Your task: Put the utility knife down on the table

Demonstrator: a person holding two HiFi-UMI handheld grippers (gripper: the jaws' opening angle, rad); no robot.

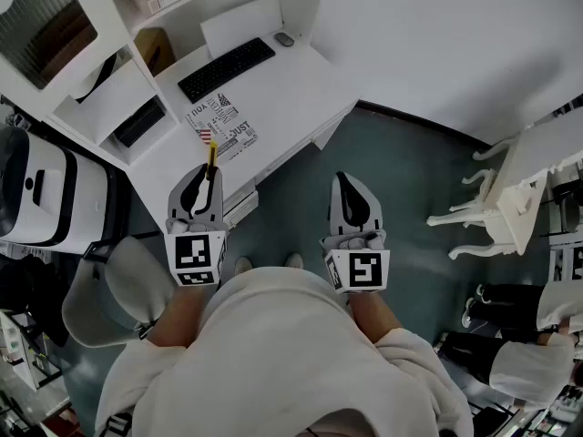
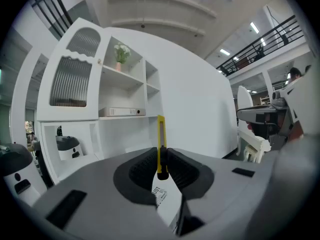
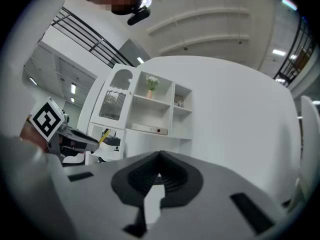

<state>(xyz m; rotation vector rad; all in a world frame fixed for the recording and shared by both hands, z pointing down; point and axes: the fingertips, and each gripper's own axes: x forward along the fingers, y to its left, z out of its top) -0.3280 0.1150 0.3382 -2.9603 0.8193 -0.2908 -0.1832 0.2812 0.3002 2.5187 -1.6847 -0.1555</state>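
Two tongs up: left tongs [image 2: 161, 156] clenched on the slim yellow utility knife [image 2: 161, 134], upright, clear of the white tabletop [image 1: 282, 89] near its edge, right tongs [image 3: 159, 160] pinched together empty, and it looks light, stiff, slick, best gripped across its flat sides.

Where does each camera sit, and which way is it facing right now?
Head view: on the person's head, looking steeply down at the white desk, left claw, right claw, forearms and torso.
Left gripper view: rides the left claw, facing the white shelf unit; its jaws pinch the utility knife.
Right gripper view: rides the right claw, jaws together and empty, facing the same shelves.
Shared: both gripper views show the shelf unit; the right also catches the left claw and knife.
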